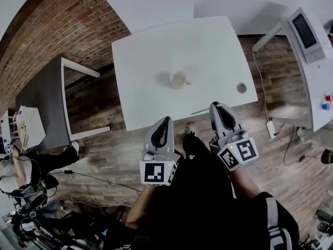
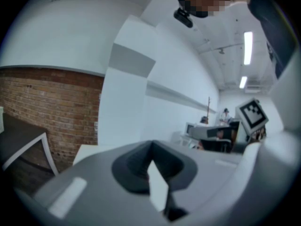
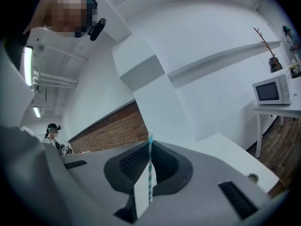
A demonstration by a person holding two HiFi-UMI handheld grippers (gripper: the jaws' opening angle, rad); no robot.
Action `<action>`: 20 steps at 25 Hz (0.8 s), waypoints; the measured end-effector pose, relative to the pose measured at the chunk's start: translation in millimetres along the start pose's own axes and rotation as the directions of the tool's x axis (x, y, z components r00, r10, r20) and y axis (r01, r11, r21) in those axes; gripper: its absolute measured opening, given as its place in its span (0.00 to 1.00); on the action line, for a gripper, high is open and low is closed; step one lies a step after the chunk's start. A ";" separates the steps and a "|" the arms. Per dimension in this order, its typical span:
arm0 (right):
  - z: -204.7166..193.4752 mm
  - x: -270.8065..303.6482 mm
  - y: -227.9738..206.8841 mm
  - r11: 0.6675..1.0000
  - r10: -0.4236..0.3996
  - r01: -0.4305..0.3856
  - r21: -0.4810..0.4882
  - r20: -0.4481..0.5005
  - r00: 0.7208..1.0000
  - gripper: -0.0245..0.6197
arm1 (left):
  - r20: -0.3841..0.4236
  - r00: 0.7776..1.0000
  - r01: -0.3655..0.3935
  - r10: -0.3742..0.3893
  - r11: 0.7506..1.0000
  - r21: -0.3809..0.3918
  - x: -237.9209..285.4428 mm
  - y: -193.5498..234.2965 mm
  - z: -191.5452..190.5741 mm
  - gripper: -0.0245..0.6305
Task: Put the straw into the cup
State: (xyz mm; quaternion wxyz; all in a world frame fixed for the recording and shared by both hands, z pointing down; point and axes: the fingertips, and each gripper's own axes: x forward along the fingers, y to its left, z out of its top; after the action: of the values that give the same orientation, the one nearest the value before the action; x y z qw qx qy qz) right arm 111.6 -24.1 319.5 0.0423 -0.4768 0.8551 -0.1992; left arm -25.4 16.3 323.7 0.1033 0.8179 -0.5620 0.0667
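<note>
A white cup stands near the middle of the white table. My right gripper hovers at the table's front edge, shut on a teal-striped straw that stands up between its jaws. In the head view the straw shows as a thin line sticking out left of the jaw tips, over the table edge. My left gripper is held just off the front edge, below and left of the cup, shut with nothing in it. The cup is out of sight in both gripper views.
A small round metal thing sits near the table's right front corner. A grey table stands to the left, a white counter with a microwave to the right. A person sits at lower left; cables cross the wooden floor.
</note>
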 end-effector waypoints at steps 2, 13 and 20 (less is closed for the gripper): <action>2.1 6.6 -4.8 1.000 0.015 -0.015 0.004 0.000 1.000 0.07 | 0.000 1.000 -0.012 0.012 1.000 0.005 6.4 -1.6 2.8 0.04; 4.4 39.1 -12.1 1.000 0.027 -0.027 0.011 0.009 1.000 0.07 | -0.030 0.999 -0.038 0.037 0.999 -0.014 22.7 10.4 -10.0 0.04; -0.1 67.3 -22.5 1.000 -0.011 0.011 0.018 -0.001 1.000 0.07 | -0.043 0.999 -0.011 0.010 1.000 -0.018 47.7 26.4 -9.5 0.04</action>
State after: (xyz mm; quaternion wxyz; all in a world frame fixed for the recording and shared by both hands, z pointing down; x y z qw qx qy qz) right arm 93.0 -90.6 336.1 0.0450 -0.4810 0.8507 -0.2072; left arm -32.8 -33.7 346.1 0.1224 0.8123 -0.5647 0.0799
